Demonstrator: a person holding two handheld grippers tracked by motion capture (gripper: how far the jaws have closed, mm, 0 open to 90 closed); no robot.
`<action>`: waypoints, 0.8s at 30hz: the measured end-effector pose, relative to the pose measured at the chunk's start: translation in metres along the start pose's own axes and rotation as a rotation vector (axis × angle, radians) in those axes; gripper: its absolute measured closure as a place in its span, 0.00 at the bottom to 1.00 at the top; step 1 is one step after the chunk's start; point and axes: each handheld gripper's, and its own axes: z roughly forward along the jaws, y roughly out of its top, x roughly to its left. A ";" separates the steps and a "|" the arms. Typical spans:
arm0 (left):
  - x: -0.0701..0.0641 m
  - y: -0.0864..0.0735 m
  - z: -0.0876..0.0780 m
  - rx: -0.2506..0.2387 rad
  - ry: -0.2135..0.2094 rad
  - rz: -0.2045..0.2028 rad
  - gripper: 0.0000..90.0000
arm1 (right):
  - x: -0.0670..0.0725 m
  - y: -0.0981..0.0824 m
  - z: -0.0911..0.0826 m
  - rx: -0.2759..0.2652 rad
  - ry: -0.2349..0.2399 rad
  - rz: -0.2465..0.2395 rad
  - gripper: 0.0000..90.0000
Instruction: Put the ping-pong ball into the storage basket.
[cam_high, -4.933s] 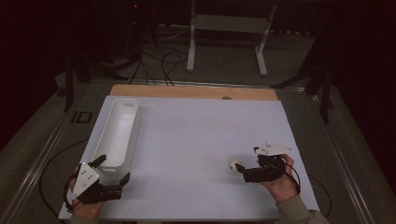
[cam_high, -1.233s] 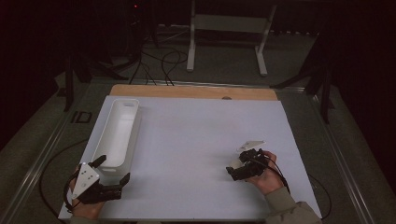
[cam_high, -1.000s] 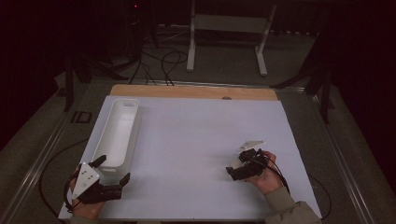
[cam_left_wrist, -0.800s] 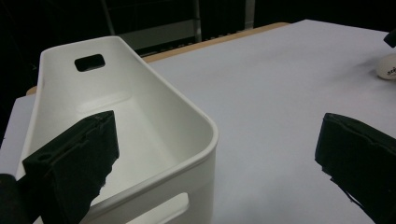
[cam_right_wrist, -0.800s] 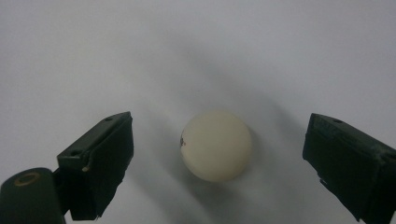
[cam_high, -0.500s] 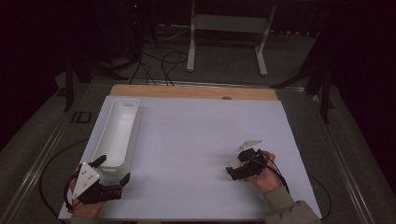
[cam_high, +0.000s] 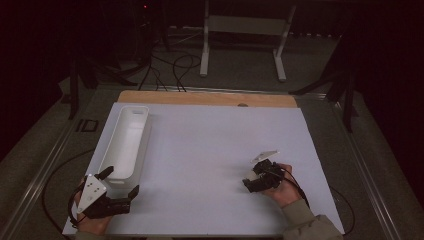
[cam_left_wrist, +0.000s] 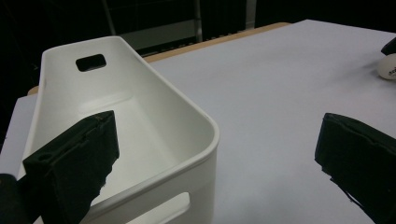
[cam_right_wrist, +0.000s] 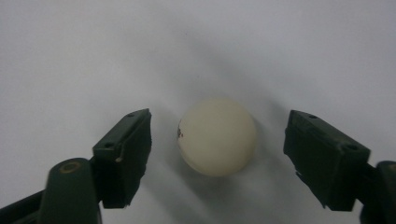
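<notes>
Writing on the things is too small to read; the white ball (cam_right_wrist: 217, 136) has only a tiny dark mark on its left side. At the near left of the white table (cam_high: 210, 145), the left gripper (cam_high: 118, 186) sits with its jaws wide apart and nothing between them. The long white bin (cam_high: 125, 145) stands right in front of it. At the near right, the right gripper (cam_high: 249, 180) points down at the ball. Its jaws have just been closing, but a gap shows on each side of the ball. The ball lies on the table between them, a bit closer to the left jaw.
</notes>
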 end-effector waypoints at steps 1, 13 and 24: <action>0.000 0.000 0.000 0.000 0.000 0.000 0.00 | 0.000 0.000 0.000 0.002 0.000 -0.004 0.29; 0.000 0.000 0.000 0.000 0.000 0.001 0.00 | 0.000 0.000 0.005 0.037 -0.009 -0.001 0.51; 0.000 0.000 0.000 -0.001 0.000 0.001 0.00 | 0.002 -0.001 0.002 0.026 -0.014 -0.015 0.56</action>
